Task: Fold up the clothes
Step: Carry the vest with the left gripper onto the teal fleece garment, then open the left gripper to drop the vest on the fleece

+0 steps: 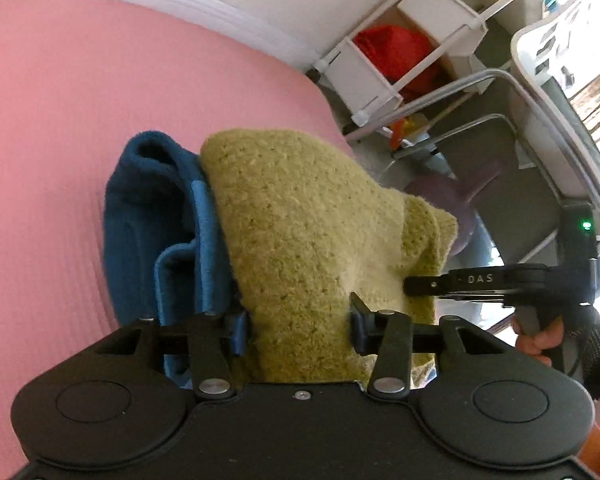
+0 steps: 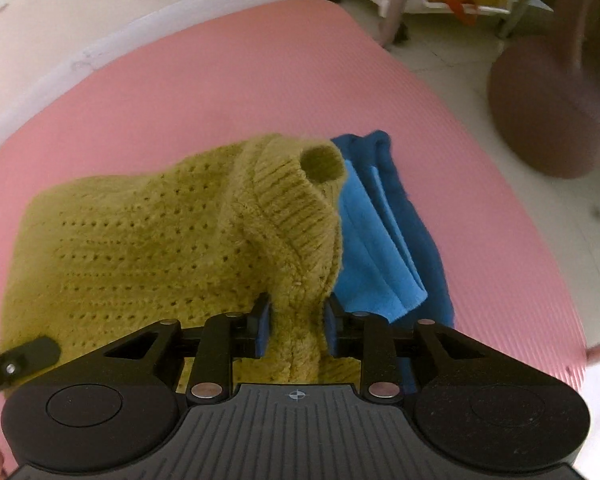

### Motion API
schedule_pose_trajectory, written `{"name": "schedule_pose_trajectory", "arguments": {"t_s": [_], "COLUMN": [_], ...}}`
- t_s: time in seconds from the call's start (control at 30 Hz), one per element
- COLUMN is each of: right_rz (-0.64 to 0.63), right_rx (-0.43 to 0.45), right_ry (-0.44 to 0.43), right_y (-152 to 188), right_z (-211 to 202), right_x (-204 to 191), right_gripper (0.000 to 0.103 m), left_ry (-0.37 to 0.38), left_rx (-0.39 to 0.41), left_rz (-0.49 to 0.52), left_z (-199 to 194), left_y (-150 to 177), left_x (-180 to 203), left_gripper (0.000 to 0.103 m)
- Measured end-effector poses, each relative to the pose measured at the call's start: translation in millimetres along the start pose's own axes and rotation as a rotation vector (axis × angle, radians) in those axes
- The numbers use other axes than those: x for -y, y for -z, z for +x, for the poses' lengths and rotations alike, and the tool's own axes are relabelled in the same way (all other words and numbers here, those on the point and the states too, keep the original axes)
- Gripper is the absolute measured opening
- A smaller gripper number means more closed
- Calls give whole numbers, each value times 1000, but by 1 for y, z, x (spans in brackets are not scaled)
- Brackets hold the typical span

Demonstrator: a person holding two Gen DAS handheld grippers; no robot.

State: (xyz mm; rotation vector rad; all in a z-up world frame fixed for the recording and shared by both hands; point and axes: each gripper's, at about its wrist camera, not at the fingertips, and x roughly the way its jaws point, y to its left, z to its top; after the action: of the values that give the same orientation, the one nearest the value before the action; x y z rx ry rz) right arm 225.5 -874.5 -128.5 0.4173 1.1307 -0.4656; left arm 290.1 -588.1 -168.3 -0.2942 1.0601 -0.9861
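A folded olive-green knit sweater [image 1: 300, 220] lies partly on a folded blue fleece garment [image 1: 152, 216], both on the pink mat [image 1: 40, 120]. In the left wrist view my left gripper [image 1: 298, 330] has the sweater's near edge filling the gap between its blue pads. One black finger of the right gripper [image 1: 424, 283] reaches in against the sweater from the right. In the right wrist view my right gripper [image 2: 296, 328] pinches a bunched fold of the sweater [image 2: 140, 248] below its ribbed cuff [image 2: 324, 164]. The blue fleece [image 2: 388, 240] lies just to the right.
The pink mat [image 2: 220, 80] lies on a pale floor by a white wall. Beyond its edge stand a white shelf unit [image 1: 412, 52] holding red cloth, metal chair legs, a white basket [image 1: 548, 64] and a brown rounded object [image 2: 552, 112]. A hand [image 1: 536, 340] grips the right tool.
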Motion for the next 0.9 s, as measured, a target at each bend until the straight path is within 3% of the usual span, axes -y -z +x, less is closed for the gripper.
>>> {"name": "schedule_pose_trajectory", "arguments": {"t_s": [0.1,0.2,0.33,0.43,0.57,0.7,0.77,0.9], "right_rz": [0,11,87,140,215,226,227,160], "right_rx": [20,20,44,101,216,341,352,346], "right_ry": [19,16,28,31,79,113,99,89], "right_y": [0,3,10,16,26,52,71,101], "right_z": [-9,-13,-16,-25,-46,-78,-86,-100], "right_x": [-4,-6,-4,-3,-10,-30,-42,-67], "right_gripper": [31,34,37,37,35,35,35,36], "left_ry": [8,31,47,-58,-165,-190,-199,-221], "left_rx": [4,-45,-40,27,191,199,198,181], "left_rz": [-25,-70,-122,-21,108,227,285,272], "left_z": [-10,-5,-9,-18,-51,-66,-74,-93], "left_y": [3,13,17,18,25,38,45,58], "left_x": [-5,-12,-18,0,27,43,51,41], "left_gripper": [53,62,62,65,61,61,61,64]}}
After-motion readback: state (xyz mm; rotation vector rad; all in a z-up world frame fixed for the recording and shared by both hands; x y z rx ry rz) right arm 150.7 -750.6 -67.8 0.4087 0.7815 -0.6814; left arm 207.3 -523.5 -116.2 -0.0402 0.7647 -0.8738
